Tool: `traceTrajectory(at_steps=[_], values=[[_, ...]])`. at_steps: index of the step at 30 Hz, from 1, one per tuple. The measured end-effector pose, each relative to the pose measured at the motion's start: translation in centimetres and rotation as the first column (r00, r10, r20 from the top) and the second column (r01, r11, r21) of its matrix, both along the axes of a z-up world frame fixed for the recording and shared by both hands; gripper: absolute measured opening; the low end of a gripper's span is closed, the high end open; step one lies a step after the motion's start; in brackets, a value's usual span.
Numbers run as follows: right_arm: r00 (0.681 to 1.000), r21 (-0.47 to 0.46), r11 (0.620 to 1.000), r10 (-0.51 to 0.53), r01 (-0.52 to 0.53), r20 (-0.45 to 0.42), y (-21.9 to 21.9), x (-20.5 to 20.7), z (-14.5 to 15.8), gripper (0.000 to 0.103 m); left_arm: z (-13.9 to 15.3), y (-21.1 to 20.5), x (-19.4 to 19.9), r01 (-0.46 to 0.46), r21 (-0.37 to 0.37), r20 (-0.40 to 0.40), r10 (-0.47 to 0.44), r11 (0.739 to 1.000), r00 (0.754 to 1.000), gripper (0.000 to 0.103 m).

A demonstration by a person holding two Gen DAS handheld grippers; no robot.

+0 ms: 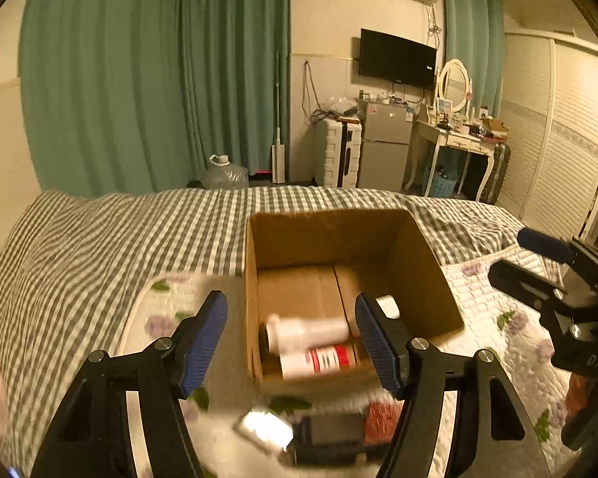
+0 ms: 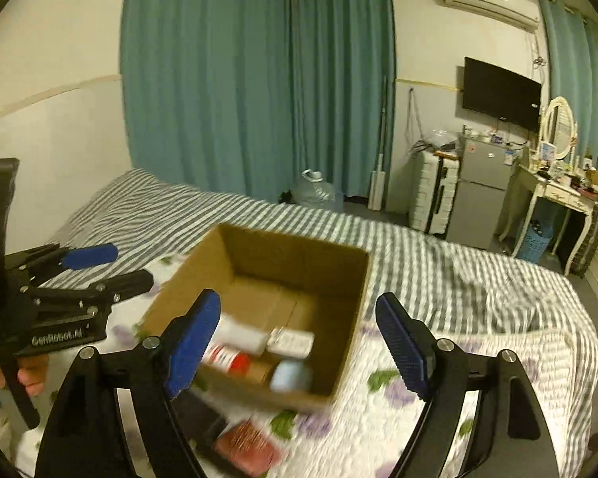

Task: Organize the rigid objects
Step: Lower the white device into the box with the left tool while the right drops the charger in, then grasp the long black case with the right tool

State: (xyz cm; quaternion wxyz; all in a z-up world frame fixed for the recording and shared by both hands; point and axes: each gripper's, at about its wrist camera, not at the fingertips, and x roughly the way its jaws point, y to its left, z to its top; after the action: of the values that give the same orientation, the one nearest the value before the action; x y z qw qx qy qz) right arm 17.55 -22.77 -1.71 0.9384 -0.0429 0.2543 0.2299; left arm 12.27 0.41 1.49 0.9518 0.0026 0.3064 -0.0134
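An open cardboard box (image 1: 418, 263) stands on the bed; it also shows in the right wrist view (image 2: 339, 310). Inside lie a white bottle (image 1: 311, 330), a white bottle with a red label (image 1: 319, 360) (image 2: 227, 358), a small white packet (image 2: 291, 342) and a pale blue object (image 2: 291, 374). My left gripper (image 1: 291, 342) is open and empty, above the box's near edge. My right gripper (image 2: 299, 342) is open and empty over the box. On the quilt before the box lie a dark flat object (image 1: 331, 430), a shiny packet (image 1: 265, 428) and a red item (image 2: 247, 446).
The bed has a checked cover (image 1: 99, 239) and a floral quilt (image 2: 378, 418). Beyond it are green curtains (image 1: 159, 79), a water jug (image 1: 223, 173), a suitcase (image 1: 337, 153), a small fridge (image 1: 384, 147) and a dressing table (image 1: 458, 139).
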Motion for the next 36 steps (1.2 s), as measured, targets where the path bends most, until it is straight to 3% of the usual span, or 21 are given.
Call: traceTrajectory(at_steps=[3,7,11,15,17,22,30,32,34,36], values=[[0.999,-0.004,0.999,0.048,-0.048,-0.013,0.3,-2.6,-1.8,0.080,-1.3,-0.1,-2.1,-0.002,-0.003,-0.028,0.002,1.000,1.000,0.070],[0.991,-0.083,0.989,0.113,-0.118,-0.071,1.8,-4.9,-5.5,0.080,-3.8,-0.9,-4.6,0.010,0.042,-0.062,-0.007,0.999,0.998,0.070],[0.971,-0.155,0.969,0.165,-0.192,-0.174,3.5,-5.4,-10.1,0.080,-7.1,-0.8,-6.0,0.009,0.049,-0.122,-0.003,0.999,0.993,0.070],[0.952,-0.225,0.939,0.209,-0.260,-0.224,5.6,-5.2,-13.4,0.080,-10.5,-0.3,-6.2,-0.019,0.056,-0.213,0.031,0.998,0.976,0.070],[0.943,-0.260,0.919,0.238,-0.295,-0.231,6.7,-5.1,-14.8,0.080,-11.2,-0.3,-6.0,-0.018,0.062,-0.245,0.033,0.998,0.969,0.070],[0.930,-0.328,0.876,0.292,-0.353,-0.222,9.1,-4.9,-16.5,0.077,-11.1,0.4,-6.0,-0.038,0.066,-0.223,0.052,0.997,0.973,0.070],[0.911,-0.396,0.828,0.302,-0.397,-0.281,11.1,-4.3,-19.1,0.052,-11.3,1.5,-5.7,-0.084,0.076,-0.230,0.099,0.994,0.968,0.070],[0.916,-0.404,0.828,0.298,-0.389,-0.269,11.0,-4.8,-18.8,0.046,-11.5,1.7,-5.6,-0.091,0.079,-0.235,0.107,0.993,0.966,0.070],[0.918,-0.385,0.840,0.298,-0.382,-0.262,10.4,-5.4,-18.3,0.032,-11.5,1.8,-5.5,-0.102,0.080,-0.237,0.118,0.992,0.964,0.070],[0.924,-0.366,0.855,0.292,-0.369,-0.249,9.6,-6.5,-17.5,0.027,-11.4,1.9,-5.5,-0.111,0.080,-0.231,0.126,0.991,0.965,0.070]])
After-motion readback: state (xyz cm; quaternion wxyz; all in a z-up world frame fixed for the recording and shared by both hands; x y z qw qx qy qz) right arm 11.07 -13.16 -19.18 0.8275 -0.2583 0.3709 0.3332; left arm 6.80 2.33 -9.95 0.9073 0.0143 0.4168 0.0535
